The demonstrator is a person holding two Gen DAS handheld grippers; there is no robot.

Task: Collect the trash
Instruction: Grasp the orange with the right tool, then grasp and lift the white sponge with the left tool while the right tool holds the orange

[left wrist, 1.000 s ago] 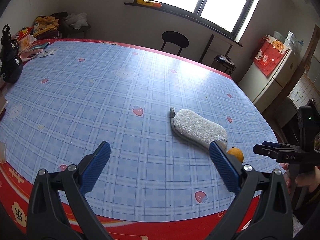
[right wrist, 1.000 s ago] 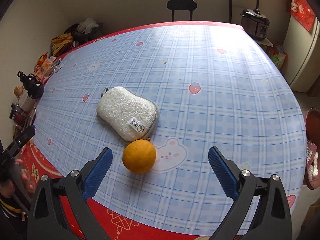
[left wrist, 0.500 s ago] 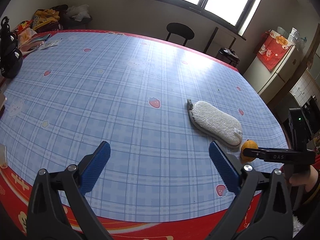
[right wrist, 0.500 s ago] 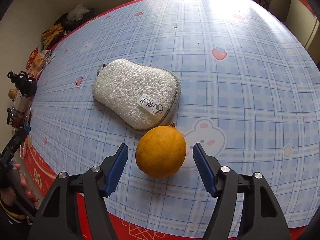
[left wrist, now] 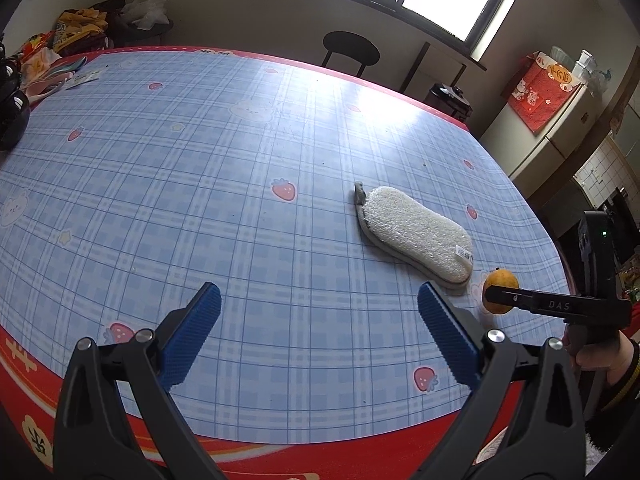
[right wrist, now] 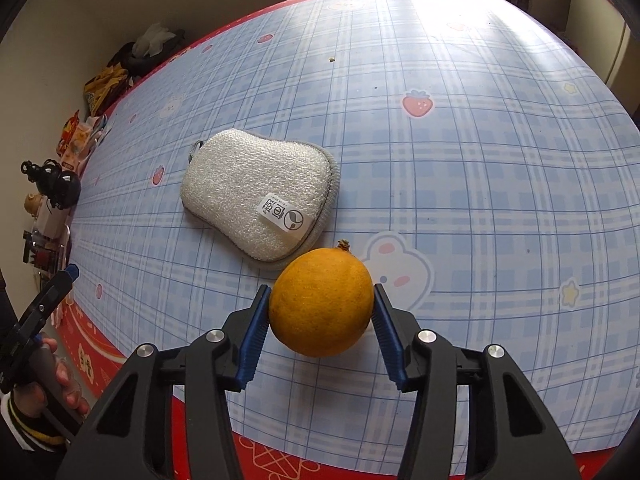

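Observation:
An orange point(right wrist: 322, 302) sits on the blue checked tablecloth point(right wrist: 480, 140) near the table's front edge. My right gripper point(right wrist: 320, 312) has its blue pads against both sides of the orange and is shut on it. The orange also shows small in the left wrist view point(left wrist: 500, 282), behind the right gripper's finger. A white scrubbing sponge point(right wrist: 258, 204) lies flat just beyond the orange; it shows in the left wrist view point(left wrist: 416, 234) too. My left gripper point(left wrist: 320, 320) is open and empty above the table's near edge, left of the sponge.
Snack bags and clutter point(left wrist: 80, 32) lie at the table's far left corner. A dark round bottle point(right wrist: 60, 188) stands at the left edge. A black stool point(left wrist: 350, 48), a rice cooker point(left wrist: 450, 96) and a fridge point(left wrist: 552, 128) stand beyond the table.
My right gripper moved forward around the orange and closed from wide open onto it. My left gripper swung a little, so the sponge now sits further right and farther off.

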